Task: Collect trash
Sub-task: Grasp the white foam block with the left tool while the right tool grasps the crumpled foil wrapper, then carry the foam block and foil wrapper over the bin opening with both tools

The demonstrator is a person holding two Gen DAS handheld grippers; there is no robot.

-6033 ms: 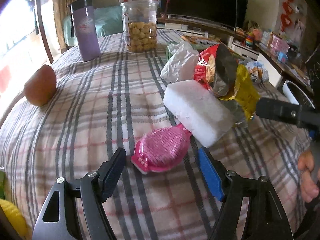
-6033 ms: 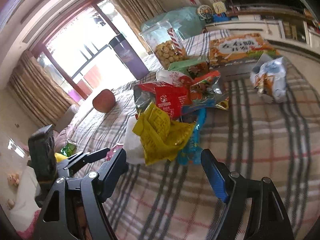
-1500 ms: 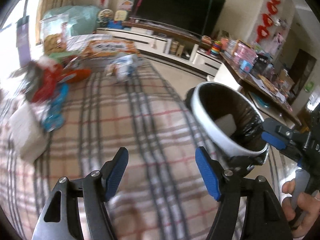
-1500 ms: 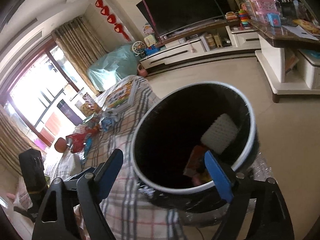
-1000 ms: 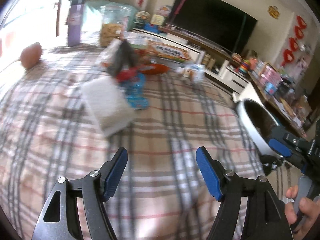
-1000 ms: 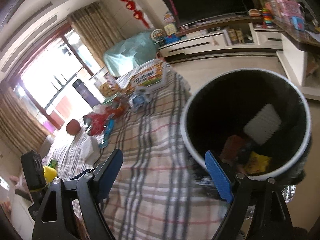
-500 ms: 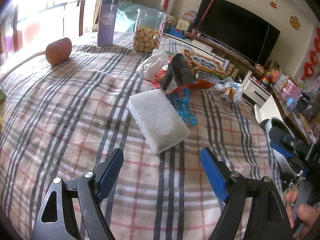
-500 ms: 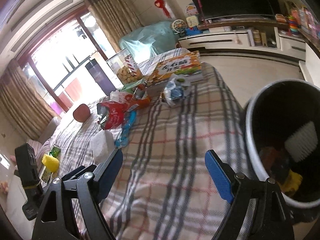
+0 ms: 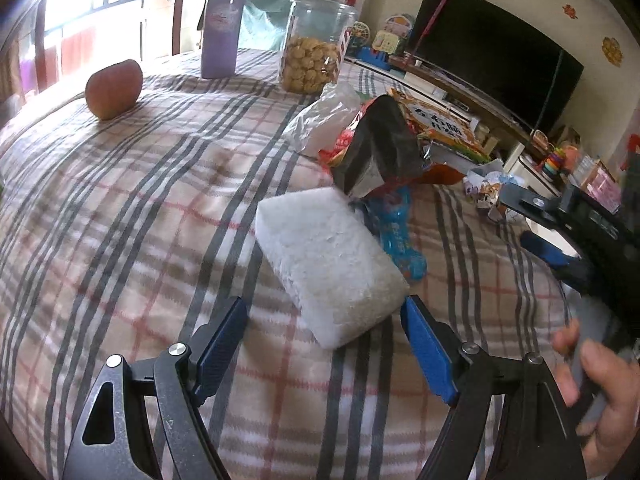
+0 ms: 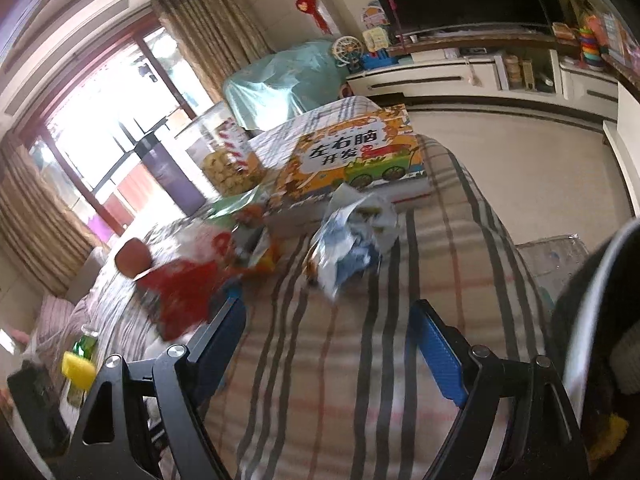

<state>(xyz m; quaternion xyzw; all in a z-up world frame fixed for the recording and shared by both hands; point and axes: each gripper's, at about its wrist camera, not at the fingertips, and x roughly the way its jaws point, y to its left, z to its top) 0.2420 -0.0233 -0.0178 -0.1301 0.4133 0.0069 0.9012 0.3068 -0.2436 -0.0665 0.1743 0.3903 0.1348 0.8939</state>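
**Inspector:** Item one. The white foam block (image 9: 330, 264) lies flat on the plaid-covered desk (image 9: 140, 208), directly ahead of the left claw (image 9: 324, 340), its near corner reaching in between the blue pads without touching either. I judge it very light, stiff but crumbly; take it across the short sides with modest pressure, or the edges may break off.

**Clerk:** And the claw itself?

**Inspector:** Spread wide, nothing held; its jaws have just been opening further. The right claw (image 10: 328, 344) is likewise spread and empty, over bare cloth.

**Clerk:** Other trash?

**Inspector:** Behind the block: a blue wrapper (image 9: 400, 240) touching its far edge, a dark foil bag (image 9: 376, 152) standing open, and a clear plastic bag (image 9: 324, 120). All thin, limp and slippery by my estimate; pinch a fold, not a flat face. A crumpled blue-and-white packet (image 10: 352, 240) sits apart, ahead of the right claw.

**Clerk:** Destination?

**Inspector:** The bin (image 10: 592, 320), white-rimmed, at the desk's edge on the right claw's side.

**Clerk:** Legible writing?

**Inspector:** Only the orange box (image 10: 352, 160): "左右脑开发". The wrapper print is too blurred. The biscuit jar (image 9: 314, 56), purple tumbler (image 9: 222, 24) and apple (image 9: 114, 88) look like keepers, not trash.
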